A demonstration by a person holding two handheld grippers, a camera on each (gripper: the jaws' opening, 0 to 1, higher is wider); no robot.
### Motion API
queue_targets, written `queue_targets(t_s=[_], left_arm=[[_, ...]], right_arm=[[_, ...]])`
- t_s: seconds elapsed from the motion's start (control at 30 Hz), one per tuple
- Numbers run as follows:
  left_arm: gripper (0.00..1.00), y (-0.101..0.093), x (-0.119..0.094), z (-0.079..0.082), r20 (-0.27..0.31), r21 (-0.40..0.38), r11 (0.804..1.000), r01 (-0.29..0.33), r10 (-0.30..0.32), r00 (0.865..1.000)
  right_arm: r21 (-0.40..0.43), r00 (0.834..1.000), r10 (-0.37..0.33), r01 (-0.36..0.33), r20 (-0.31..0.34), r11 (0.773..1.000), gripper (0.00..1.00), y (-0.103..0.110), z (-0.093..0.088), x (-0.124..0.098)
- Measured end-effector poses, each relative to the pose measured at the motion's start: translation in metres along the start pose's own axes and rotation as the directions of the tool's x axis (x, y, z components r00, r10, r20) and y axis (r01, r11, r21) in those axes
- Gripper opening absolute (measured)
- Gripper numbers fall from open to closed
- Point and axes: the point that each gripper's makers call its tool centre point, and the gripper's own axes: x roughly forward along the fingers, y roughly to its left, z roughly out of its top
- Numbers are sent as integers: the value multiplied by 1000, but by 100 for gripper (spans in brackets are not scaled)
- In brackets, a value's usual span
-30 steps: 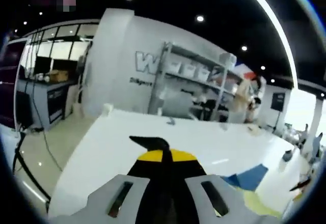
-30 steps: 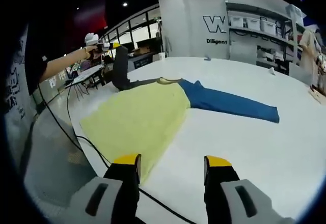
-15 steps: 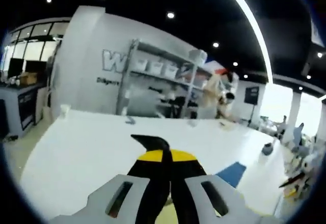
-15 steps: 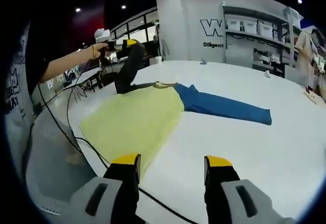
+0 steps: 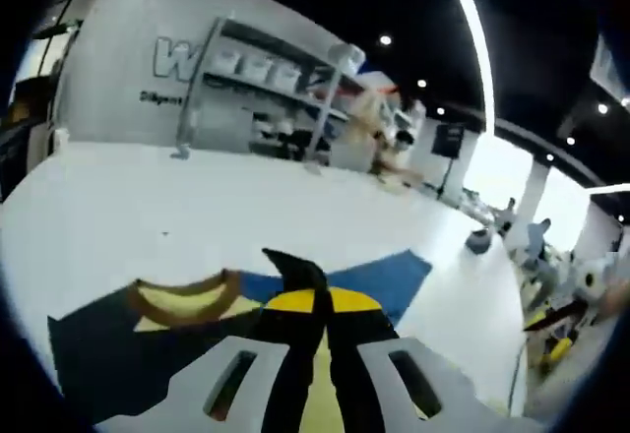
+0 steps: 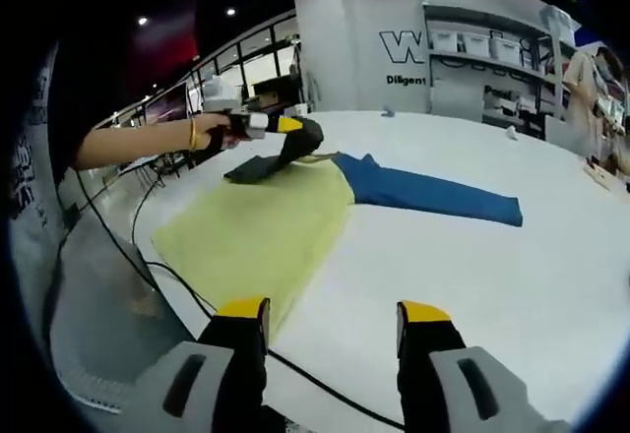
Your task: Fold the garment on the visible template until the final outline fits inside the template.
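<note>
A black sleeve [image 6: 258, 168] of the shirt [image 6: 266, 231] on the white desk [image 6: 512, 285] is pinched in the left gripper [image 6: 291, 138] jaws, while the right gripper [image 6: 333, 327] jaws are held released.

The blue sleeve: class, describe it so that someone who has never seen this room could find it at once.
Start at the big white table in front of the shelving. A pale yellow shirt lies spread near its left edge, and the blue sleeve sticks out from the shirt's collar end, flat across the table. It is the one long, narrow, bright blue strip; the other sleeve, held by the left hand-held gripper, is black.
</note>
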Motion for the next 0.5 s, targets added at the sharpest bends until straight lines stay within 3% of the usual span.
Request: queue_targets(t_s=[0.1, 0.17, 0.37, 0.5], left_arm=[[0, -6, 8, -16, -27, -16, 1000, 7, -7, 1000], [0, -10, 10, -40, -111, 25, 999, 25, -22, 994], [0, -28, 12, -61, -167, 68, 996, 65, -53, 985], [0, -30, 15, -66, -189, 68, 995, 71, -57, 980]], right_arm=[[-3, 1000, -1, 1, -1, 1000, 49, 1, 1, -3], [0, 1000, -6, 6, -7, 1000, 49, 1, 0, -5], [13, 1000, -12, 12, -19, 1000, 49, 3, -4, -4], [14, 1000, -5, 5, -19, 1000, 50, 6, -3, -3]])
